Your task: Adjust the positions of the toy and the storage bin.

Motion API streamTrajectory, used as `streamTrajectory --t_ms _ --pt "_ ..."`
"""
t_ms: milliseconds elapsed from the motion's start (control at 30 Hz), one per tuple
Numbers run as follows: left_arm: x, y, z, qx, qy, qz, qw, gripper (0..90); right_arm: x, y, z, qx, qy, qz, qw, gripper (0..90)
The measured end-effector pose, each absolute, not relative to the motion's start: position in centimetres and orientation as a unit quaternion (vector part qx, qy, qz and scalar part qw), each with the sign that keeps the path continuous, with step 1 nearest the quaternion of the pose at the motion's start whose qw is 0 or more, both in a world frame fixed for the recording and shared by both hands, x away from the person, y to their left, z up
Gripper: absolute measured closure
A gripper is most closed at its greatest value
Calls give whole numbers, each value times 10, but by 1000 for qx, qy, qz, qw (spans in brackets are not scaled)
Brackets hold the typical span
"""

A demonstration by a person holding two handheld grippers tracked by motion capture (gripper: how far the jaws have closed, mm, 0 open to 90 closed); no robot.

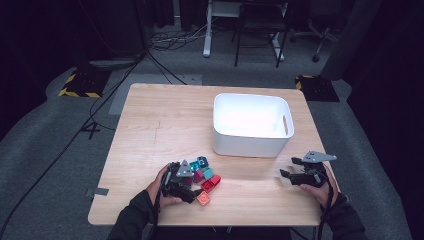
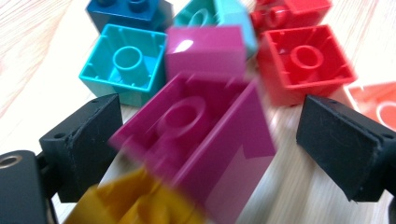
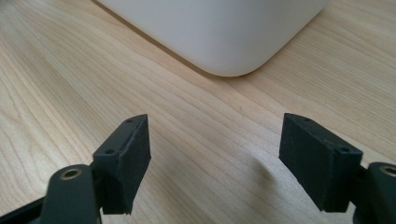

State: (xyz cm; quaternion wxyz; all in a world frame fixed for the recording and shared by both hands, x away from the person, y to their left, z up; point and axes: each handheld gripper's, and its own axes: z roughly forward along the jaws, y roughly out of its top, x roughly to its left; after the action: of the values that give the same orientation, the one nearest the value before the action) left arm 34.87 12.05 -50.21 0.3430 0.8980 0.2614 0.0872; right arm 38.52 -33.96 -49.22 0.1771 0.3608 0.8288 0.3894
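Two magenta plastic building bricks [image 2: 201, 135], two red plastic bricks [image 2: 303, 63] (more colours lie alongside), one white plastic tub [image 1: 251, 126].

Wooden table [image 1: 150, 130] with its load.
A white bin [image 1: 252, 125] stands at right-centre; coloured bricks [image 1: 205, 177] cluster near the front edge.

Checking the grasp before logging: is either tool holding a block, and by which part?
Neither yet. The left tool is open around the magenta block, pads off its sides; the right tool is open.
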Motion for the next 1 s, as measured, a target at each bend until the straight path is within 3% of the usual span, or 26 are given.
streamTrajectory --t_ms 333,433,467,533,600,633,700,800,1000 --pt "345 101 -500 898 260 108 337 70 384 -335 -499 355 837 379 172 251" --pt "342 104 -496 894 270 133 331 143 382 -330 -501 346 843 372 175 249" --pt "340 107 -493 892 272 137 333 217 382 -330 -502 343 844 373 177 249" --pt "337 112 -489 891 271 134 340 141 382 -331 -502 344 844 373 175 247" --pt "334 122 -484 888 271 134 347 186 382 -331 -502 343 844 374 174 246" --pt "332 127 -483 888 270 134 347 147 382 -331 -502 345 843 375 173 246" --pt "330 131 -481 887 269 133 350 185 382 -330 -502 347 842 375 171 245" --pt "322 146 -477 887 275 145 340 161 383 -331 -502 344 844 376 170 245" --pt "312 186 -476 868 323 153 345 236 382 -331 -503 345 843 378 167 245"
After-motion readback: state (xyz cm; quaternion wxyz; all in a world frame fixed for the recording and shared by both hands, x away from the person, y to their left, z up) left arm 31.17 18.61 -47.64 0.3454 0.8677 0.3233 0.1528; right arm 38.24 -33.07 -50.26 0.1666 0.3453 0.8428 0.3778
